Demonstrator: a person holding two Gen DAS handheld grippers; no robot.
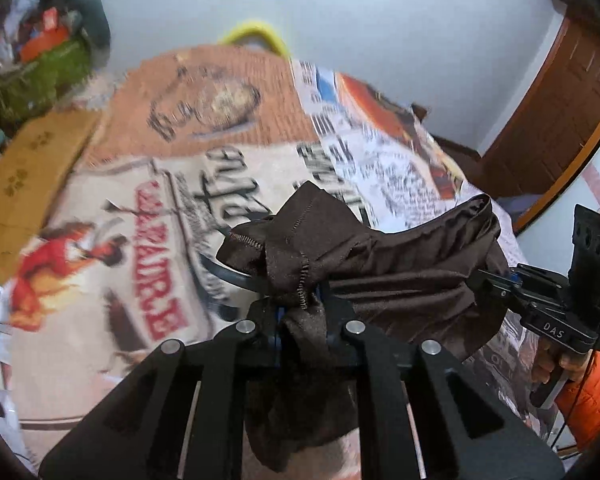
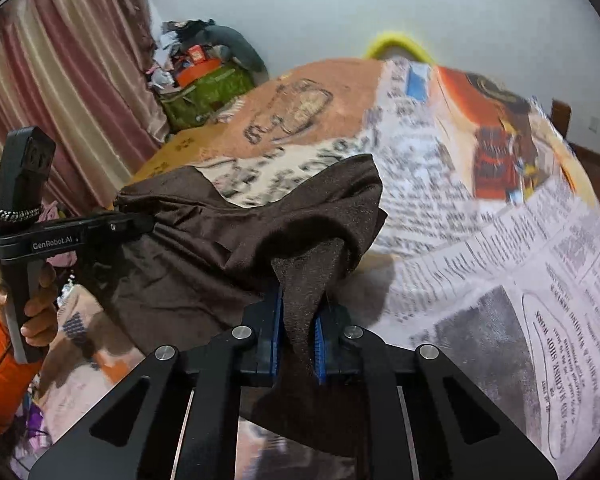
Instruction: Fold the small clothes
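A small dark brown garment (image 1: 400, 264) hangs stretched between my two grippers above the newspaper-covered table. My left gripper (image 1: 302, 308) is shut on one bunched, stitched edge of it. My right gripper (image 2: 298, 320) is shut on another corner of the same brown garment (image 2: 220, 232), cloth pinched between its blue pads (image 2: 276, 332). In the left wrist view the right gripper (image 1: 484, 280) shows at the right, clamped on the cloth. In the right wrist view the left gripper (image 2: 140, 220) shows at the left, also clamped on it.
Newspapers (image 2: 480, 240) cover the table (image 1: 112, 264). A cardboard sheet (image 1: 32, 168) lies at the table's left. A green bag heaped with clutter (image 2: 204, 88) stands by pink curtains (image 2: 60, 92). A yellow object (image 1: 256, 36) sits behind the table's far edge. A wooden door (image 1: 560, 112) is at the right.
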